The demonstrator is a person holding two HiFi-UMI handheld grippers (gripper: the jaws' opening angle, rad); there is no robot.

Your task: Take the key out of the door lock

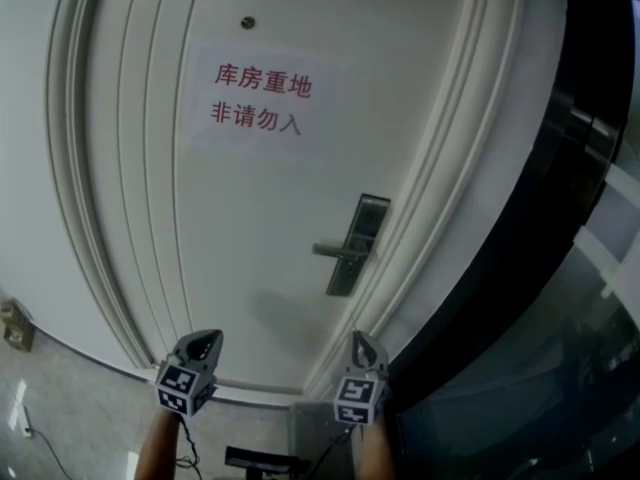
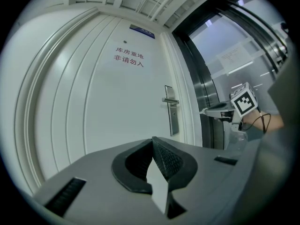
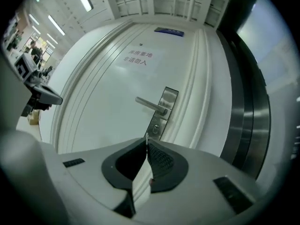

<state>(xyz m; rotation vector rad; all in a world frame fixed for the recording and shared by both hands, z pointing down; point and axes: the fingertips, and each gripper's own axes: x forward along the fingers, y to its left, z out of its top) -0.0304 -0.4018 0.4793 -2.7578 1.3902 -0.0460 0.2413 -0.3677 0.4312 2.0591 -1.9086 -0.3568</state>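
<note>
The steel lock plate (image 1: 362,230) with its lever handle (image 1: 333,251) is on the white door's (image 1: 230,228) right side. It also shows in the left gripper view (image 2: 172,114) and the right gripper view (image 3: 164,104). The keyhole (image 3: 155,128) under the lever looks empty. My right gripper (image 1: 363,340) (image 3: 146,142) hangs well below and back from the lock. It is shut, and a thin metal sliver, the key (image 3: 146,136), pokes from its tip. My left gripper (image 1: 205,338) (image 2: 153,142) is shut on nothing, level with the right one.
A paper sign (image 1: 262,98) with red characters is stuck on the door below a peephole (image 1: 247,22). A dark frame with glass panels (image 1: 560,268) runs down the right. A small brown box (image 1: 15,326) sits on the floor at the left.
</note>
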